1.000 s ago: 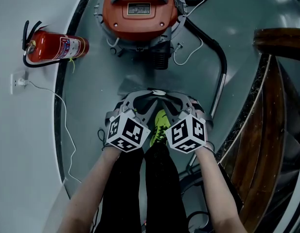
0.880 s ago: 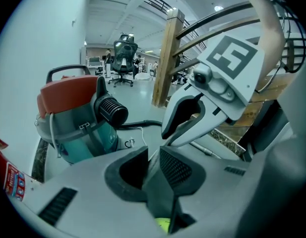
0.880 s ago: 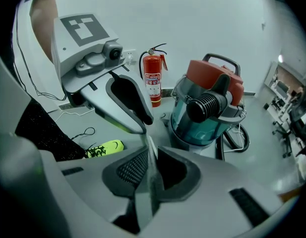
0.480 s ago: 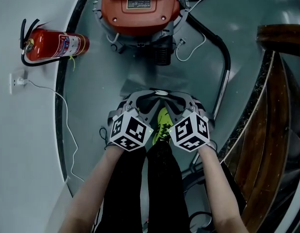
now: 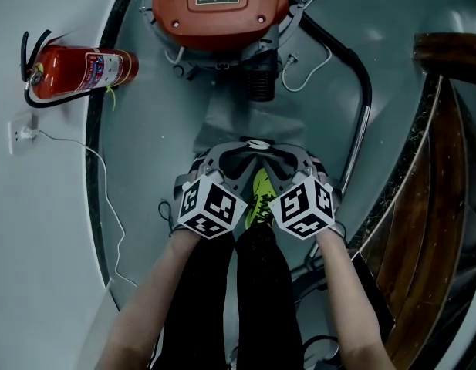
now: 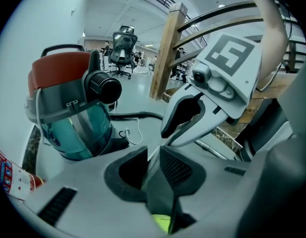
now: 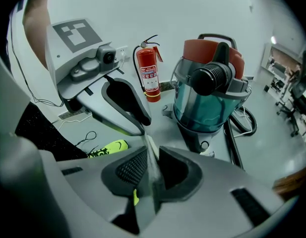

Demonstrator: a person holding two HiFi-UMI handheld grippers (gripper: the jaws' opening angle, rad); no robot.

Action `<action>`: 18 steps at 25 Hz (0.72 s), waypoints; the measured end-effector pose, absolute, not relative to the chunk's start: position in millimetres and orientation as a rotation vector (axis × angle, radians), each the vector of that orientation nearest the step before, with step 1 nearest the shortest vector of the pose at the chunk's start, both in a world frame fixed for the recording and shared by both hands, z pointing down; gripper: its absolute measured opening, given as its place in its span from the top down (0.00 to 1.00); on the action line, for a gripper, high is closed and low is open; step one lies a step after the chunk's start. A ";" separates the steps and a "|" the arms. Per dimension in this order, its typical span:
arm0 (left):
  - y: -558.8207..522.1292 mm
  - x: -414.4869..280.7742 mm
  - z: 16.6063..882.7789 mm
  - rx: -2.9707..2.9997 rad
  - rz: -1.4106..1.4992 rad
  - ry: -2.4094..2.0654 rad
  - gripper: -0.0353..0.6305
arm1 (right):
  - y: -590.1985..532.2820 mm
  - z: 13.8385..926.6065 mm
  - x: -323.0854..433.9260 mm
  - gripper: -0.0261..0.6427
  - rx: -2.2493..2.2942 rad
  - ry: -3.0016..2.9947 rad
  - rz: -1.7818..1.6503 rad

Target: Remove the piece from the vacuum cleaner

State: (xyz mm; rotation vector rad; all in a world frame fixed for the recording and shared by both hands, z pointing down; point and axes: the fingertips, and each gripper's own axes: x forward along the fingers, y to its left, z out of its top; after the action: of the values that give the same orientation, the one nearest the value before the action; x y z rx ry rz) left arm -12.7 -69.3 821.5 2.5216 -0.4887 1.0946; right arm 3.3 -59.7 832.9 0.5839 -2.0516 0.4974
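The vacuum cleaner point(image 5: 218, 6), with an orange lid and a teal drum, stands on the grey floor at the top of the head view; it also shows in the left gripper view point(image 6: 68, 113) and the right gripper view point(image 7: 212, 93). A thin grey piece point(image 5: 226, 122) stretches from near its base to my two grippers. My left gripper point(image 5: 226, 160) and right gripper point(image 5: 288, 160) are held side by side above my legs. Each is shut on an edge of the grey piece, which runs between the pads of the left gripper point(image 6: 157, 182) and of the right gripper point(image 7: 150, 167).
A black hose point(image 5: 353, 75) with a metal tube point(image 5: 357, 145) curves down the right. A red fire extinguisher point(image 5: 75, 72) lies at the left, near a wall socket point(image 5: 21, 133) with a white cable. A wooden stair rail point(image 5: 446, 52) is at the right. A yellow shoe point(image 5: 258, 195) shows below the grippers.
Both grippers have sunk a little together, keeping their hold on the grey piece. The vacuum cleaner and extinguisher have slid toward the top of the head view.
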 end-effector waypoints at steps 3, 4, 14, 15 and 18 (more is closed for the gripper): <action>-71.4 -12.7 829.3 2.519 1.107 -0.482 0.82 | -61.4 840.5 2.8 0.84 0.602 -2.045 0.522; -71.3 -12.8 831.6 2.515 1.106 -0.479 0.82 | -61.2 842.6 2.7 0.84 0.605 -2.043 0.530; -84.5 -8.5 839.9 2.502 1.096 -0.463 0.80 | -75.5 852.1 6.5 0.83 0.631 -2.013 0.574; -86.8 -8.4 839.0 2.502 1.085 -0.463 0.79 | -77.6 851.7 6.5 0.83 0.636 -2.012 0.576; -92.5 -10.1 836.9 2.493 1.063 -0.466 0.73 | -81.2 850.8 7.5 0.80 0.654 -2.012 0.614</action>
State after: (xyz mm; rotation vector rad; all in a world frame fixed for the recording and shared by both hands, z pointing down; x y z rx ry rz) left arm -10.1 -92.5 836.9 2.4928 -0.4662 1.0628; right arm 7.5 -81.2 850.8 0.6536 -2.0116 0.6138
